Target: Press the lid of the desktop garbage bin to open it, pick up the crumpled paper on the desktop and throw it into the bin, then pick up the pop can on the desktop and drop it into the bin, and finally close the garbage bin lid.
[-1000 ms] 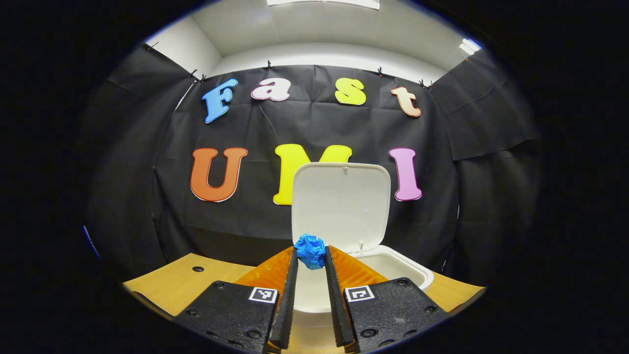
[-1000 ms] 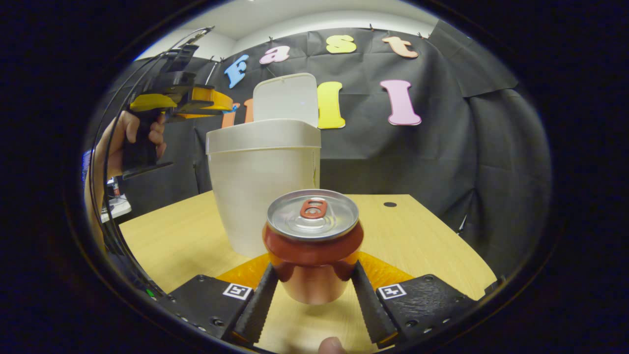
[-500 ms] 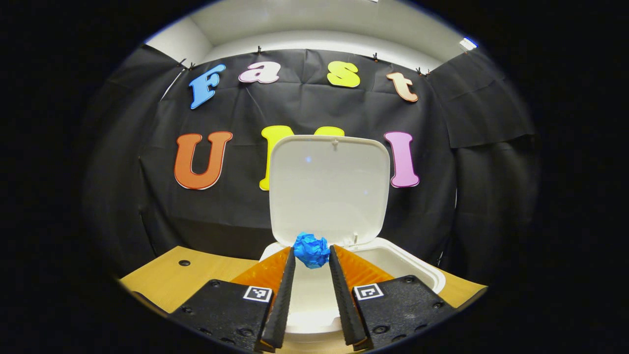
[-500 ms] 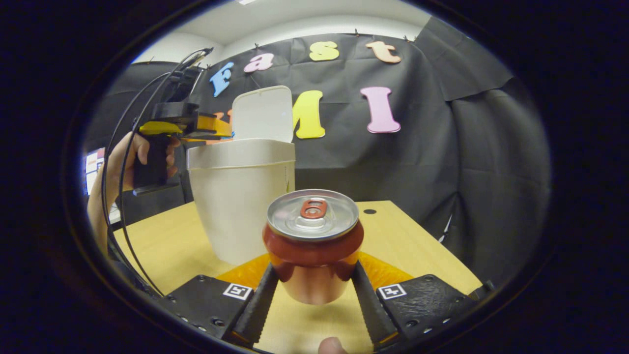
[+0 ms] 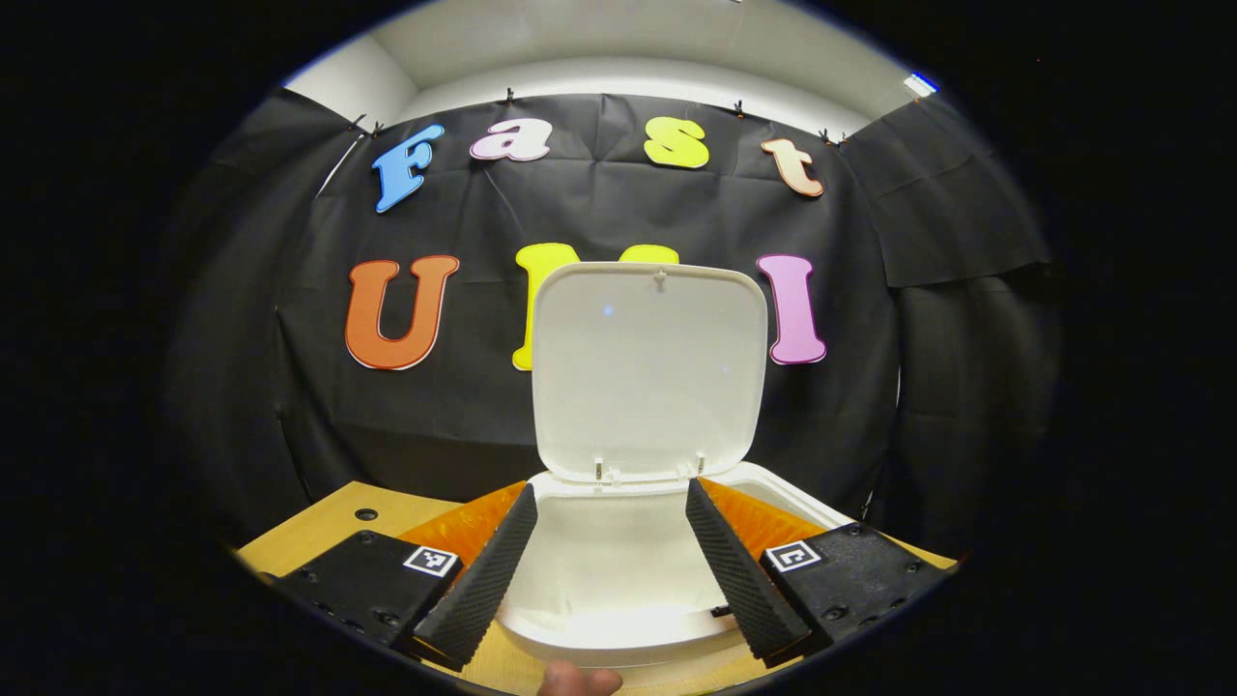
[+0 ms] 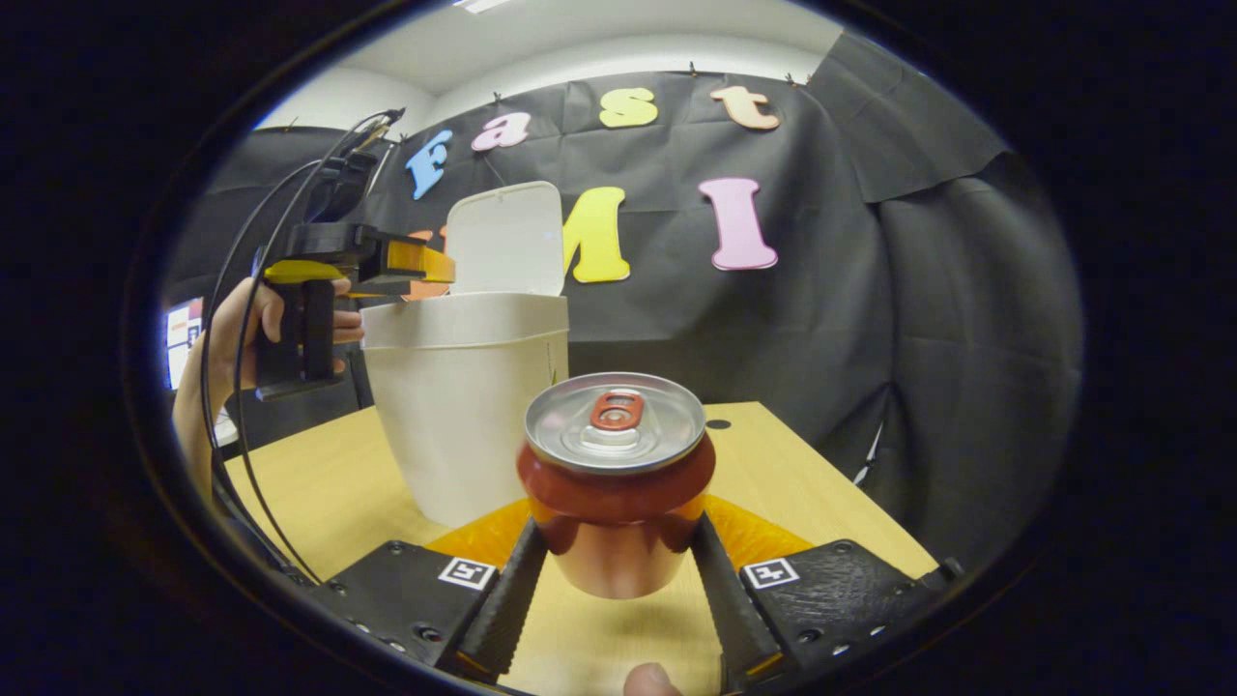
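- Left gripper [image 5: 607,561] hangs spread and empty over the bin [image 5: 628,570]; lingering there, it blocks the drop.
- Right gripper [image 6: 618,580] clamps the pop can [image 6: 616,483] — a loose grip slips; clipping the bin's rim tips it.

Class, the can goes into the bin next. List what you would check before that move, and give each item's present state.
1. Lid up: ok, it stands upright behind the bin.
2. Right gripper holds the can: ok, both fingers press its sides.
3. Can upright: ok, top faces up.
4. Left gripper empty: ok, fingers spread with nothing between them.
5. Bin mouth free for the can: not ok, the left gripper hangs over the opening.
6. Paper inside the bin: cannot tell, the bin's bottom is hidden.
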`<state>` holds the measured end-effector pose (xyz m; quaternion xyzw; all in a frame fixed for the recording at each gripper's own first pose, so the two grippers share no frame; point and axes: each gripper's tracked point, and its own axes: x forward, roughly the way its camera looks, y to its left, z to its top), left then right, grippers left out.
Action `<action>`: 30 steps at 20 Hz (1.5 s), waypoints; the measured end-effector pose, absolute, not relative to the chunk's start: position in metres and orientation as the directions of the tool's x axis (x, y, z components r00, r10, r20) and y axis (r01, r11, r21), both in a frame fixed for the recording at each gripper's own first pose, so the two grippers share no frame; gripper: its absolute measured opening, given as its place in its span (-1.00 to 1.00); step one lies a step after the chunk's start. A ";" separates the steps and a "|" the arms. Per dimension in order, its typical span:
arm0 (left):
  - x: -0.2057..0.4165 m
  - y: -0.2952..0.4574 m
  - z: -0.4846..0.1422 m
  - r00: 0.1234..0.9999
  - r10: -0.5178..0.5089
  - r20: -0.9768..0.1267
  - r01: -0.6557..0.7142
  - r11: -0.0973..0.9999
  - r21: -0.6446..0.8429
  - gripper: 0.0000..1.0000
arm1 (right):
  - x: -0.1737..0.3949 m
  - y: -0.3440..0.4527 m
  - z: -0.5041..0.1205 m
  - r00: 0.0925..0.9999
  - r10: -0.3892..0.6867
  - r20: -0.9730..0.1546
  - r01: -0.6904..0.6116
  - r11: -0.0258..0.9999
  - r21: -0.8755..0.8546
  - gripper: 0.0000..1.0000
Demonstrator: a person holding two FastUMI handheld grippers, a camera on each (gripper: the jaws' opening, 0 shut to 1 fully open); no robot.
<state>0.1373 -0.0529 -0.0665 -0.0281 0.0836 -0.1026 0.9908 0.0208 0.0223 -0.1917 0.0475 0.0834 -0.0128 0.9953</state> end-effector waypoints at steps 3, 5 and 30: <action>0.130 -0.045 -0.063 0.967 -0.202 -0.153 0.191 0.978 -0.082 0.99 | 0.020 0.020 -0.172 0.991 -0.016 -0.134 0.028 0.996 0.089 0.55; 0.127 -0.038 -0.058 0.972 -0.186 -0.147 0.178 0.982 -0.061 0.99 | 0.020 0.025 -0.159 0.993 -0.002 -0.118 0.012 0.996 0.084 0.56; 0.013 0.071 -0.064 0.992 -0.024 -0.126 0.021 1.000 -0.021 0.99 | 0.117 0.139 0.022 0.969 0.219 0.115 -0.211 0.975 -0.075 0.54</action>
